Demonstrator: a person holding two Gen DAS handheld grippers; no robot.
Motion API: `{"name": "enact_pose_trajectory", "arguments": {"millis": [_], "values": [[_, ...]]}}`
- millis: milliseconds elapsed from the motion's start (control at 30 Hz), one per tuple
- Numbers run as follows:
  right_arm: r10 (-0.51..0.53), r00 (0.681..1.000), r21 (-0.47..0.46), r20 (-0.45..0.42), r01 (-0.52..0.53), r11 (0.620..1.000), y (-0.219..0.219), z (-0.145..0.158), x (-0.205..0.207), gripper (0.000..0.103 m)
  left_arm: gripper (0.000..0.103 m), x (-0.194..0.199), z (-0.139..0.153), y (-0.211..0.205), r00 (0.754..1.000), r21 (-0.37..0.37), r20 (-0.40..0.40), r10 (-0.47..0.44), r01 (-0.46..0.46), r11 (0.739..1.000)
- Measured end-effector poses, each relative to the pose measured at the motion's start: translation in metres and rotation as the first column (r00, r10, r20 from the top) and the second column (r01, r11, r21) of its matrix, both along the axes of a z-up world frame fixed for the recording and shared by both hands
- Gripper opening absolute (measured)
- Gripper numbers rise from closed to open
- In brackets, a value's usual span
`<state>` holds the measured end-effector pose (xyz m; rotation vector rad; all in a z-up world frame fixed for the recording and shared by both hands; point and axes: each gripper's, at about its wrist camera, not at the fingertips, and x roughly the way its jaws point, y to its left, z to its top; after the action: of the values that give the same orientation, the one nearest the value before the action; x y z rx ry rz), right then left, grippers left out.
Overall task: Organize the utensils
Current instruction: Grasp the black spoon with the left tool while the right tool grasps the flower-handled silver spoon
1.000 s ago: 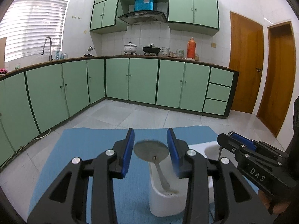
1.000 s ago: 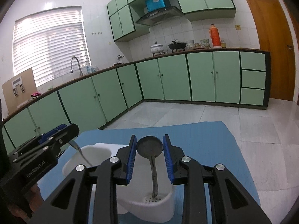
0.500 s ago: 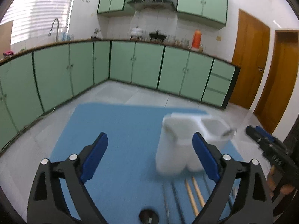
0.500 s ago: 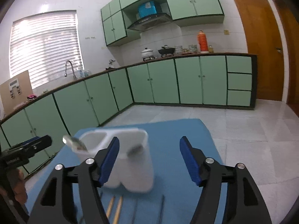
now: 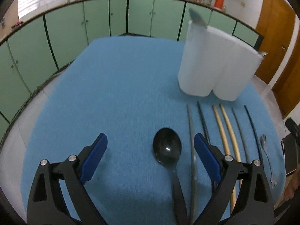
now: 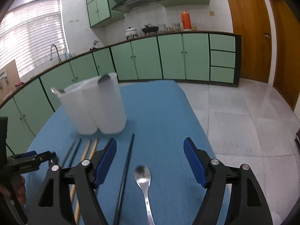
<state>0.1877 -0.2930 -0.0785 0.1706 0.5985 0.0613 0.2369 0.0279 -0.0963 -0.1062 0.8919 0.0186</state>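
Note:
A white two-part utensil holder [image 5: 217, 63] stands on the blue mat [image 5: 120, 86]; it also shows in the right wrist view [image 6: 93, 105], with a spoon head sticking out of each part. My left gripper [image 5: 150, 148] is open above a black ladle [image 5: 166, 148] that lies between its jaws. My right gripper [image 6: 150, 161] is open above a small silver spoon [image 6: 142, 176]. Several chopsticks [image 5: 226, 131] lie in a row in front of the holder, dark, grey and wooden. The silver spoon also shows at the left wrist view's right [image 5: 264, 144].
The blue mat [image 6: 161, 112] covers a table with white edges. Green kitchen cabinets [image 6: 168, 56] run behind, wooden doors [image 6: 247, 28] at the right. The left gripper shows at the left of the right wrist view [image 6: 28, 161].
Both grippers let go of spoons dropped into the holder, opened, drew back and tilted down. Now each hovers over a utensil lying on the mat.

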Motion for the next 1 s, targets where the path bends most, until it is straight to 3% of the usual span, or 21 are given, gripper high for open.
{"name": "enact_pose_trajectory", "arguments": {"millis": [133, 200, 367, 533, 667, 800, 1000], "values": [[0.005, 1.0, -0.008, -0.025, -0.005, 1.0, 0.0, -0.011, -0.002, 0.073, 0.089, 0.004, -0.007, -0.003, 1.0, 0.014, -0.015, -0.005, 0.005, 1.0], [0.007, 0.999, -0.004, -0.033, -0.007, 1.0, -0.003, -0.014, -0.001, 0.073, 0.074, 0.006, -0.01, -0.004, 0.999, 0.012, -0.031, -0.011, 0.012, 1.0], [0.011, 0.999, -0.013, -0.039, -0.011, 1.0, -0.002, -0.015, 0.001, 0.073, 0.067, 0.007, -0.013, -0.005, 0.999, 0.013, -0.033, -0.027, 0.027, 1.0], [0.033, 0.997, -0.033, -0.068, -0.036, 0.999, 0.004, -0.019, 0.001, 0.072, 0.035, 0.003, -0.01, -0.013, 0.998, 0.025, -0.015, -0.062, 0.062, 0.998], [0.068, 0.994, -0.077, -0.089, -0.075, 0.994, 0.014, -0.022, -0.001, 0.071, 0.034, -0.001, -0.008, -0.018, 0.996, 0.024, -0.002, -0.094, 0.094, 0.995], [0.088, 0.988, -0.121, -0.13, -0.104, 0.987, 0.019, -0.027, 0.001, 0.059, 0.034, 0.0, -0.005, -0.017, 0.994, 0.011, 0.01, -0.107, 0.107, 0.994], [0.107, 0.98, -0.114, -0.169, -0.127, 0.985, 0.019, -0.034, 0.008, 0.053, 0.034, -0.005, -0.002, -0.014, 0.993, 0.02, 0.03, -0.111, 0.111, 0.994]]}}
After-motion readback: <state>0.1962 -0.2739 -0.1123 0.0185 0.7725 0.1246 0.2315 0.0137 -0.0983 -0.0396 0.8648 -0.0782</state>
